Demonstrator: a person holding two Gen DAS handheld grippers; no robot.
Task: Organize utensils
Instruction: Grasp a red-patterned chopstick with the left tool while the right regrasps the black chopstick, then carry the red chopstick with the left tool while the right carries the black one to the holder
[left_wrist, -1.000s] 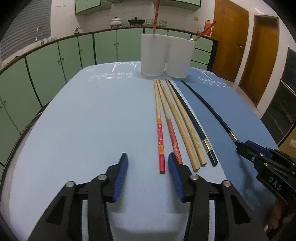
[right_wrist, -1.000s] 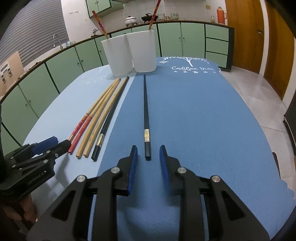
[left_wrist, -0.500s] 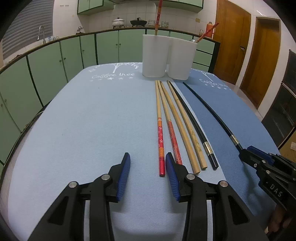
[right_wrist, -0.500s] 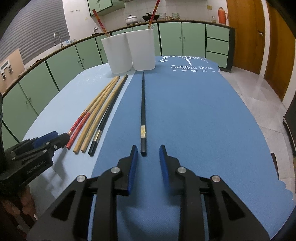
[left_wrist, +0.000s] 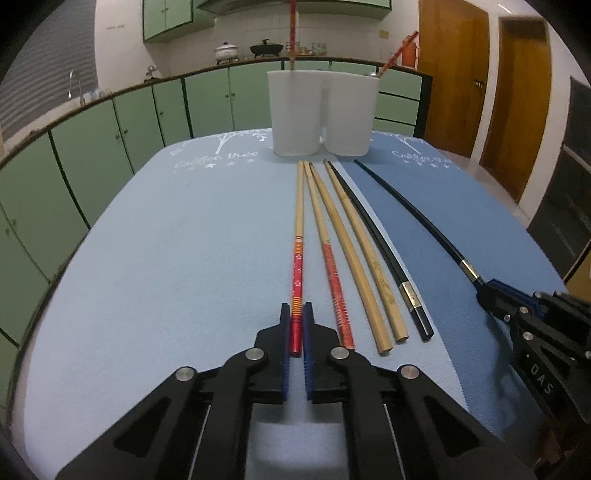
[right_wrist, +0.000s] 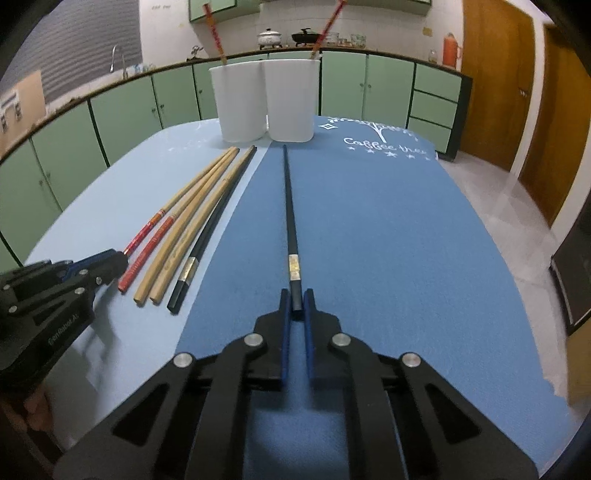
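Left wrist view: left hand-held gripper (left_wrist: 296, 325) was clamped on the butt end of the red-handled bamboo chopstick (left_wrist: 297, 254), which lay flat on the blue-clothed desk (left_wrist: 166, 240). Its tip end stayed visible; the grasped end was partly hidden between blue pads. Right wrist view: right hand-held gripper (right_wrist: 296, 304) was closed on the near end of the separate black chopstick with a gold band (right_wrist: 290, 221), its butt hidden. Count on the cloth: six chopsticks — two red-handled, two plain bamboo, two black. Two white plastic holder cups (right_wrist: 264, 105) stood at the far edge, one red chopstick in each; contents below the rims not visible.
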